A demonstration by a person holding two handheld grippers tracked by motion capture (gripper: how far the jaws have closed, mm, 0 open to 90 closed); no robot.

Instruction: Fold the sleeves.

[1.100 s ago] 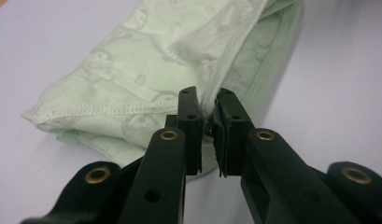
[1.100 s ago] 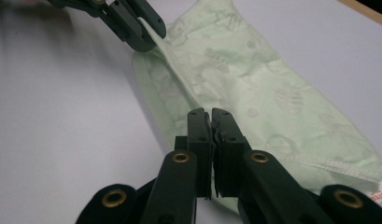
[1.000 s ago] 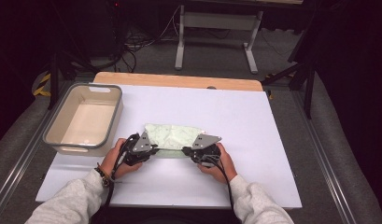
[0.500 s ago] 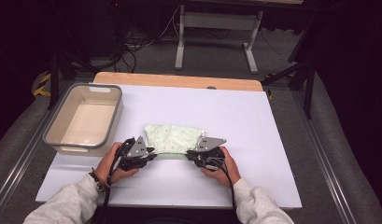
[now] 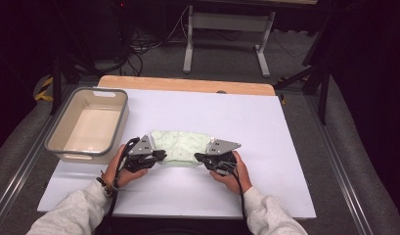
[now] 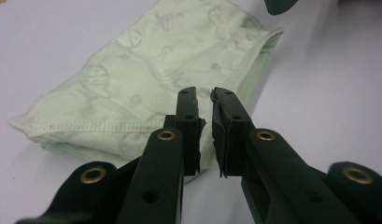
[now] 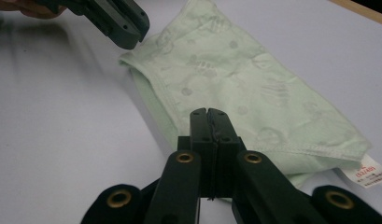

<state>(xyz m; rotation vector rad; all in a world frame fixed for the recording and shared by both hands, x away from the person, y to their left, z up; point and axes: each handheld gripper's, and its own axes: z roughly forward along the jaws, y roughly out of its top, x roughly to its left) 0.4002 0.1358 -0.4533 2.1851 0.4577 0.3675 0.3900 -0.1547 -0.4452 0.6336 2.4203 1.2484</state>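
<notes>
The right gripper point(image 7: 208, 114) has its jaws pressed together at the near hem of the folded pale green cloth point(image 5: 180, 146), whether on the fabric I cannot tell. The left gripper point(image 6: 203, 100) shows a narrow gap between its jaws, which have just been closing over the cloth's opposite end, nothing clearly caught between them. The cloth lies flat on the white sheet point(image 5: 266, 127) covering the bench, near its front edge, a small white tag point(image 7: 368, 170) at one corner. A grey bin point(image 5: 70, 147) sits just beside it at the sheet's left edge. Beyond the sheet a wooden strip point(image 5: 188, 84) of the bench shows, then dark floor with cables point(image 5: 139, 51) and a grey metal stand point(image 5: 227, 29).
</notes>
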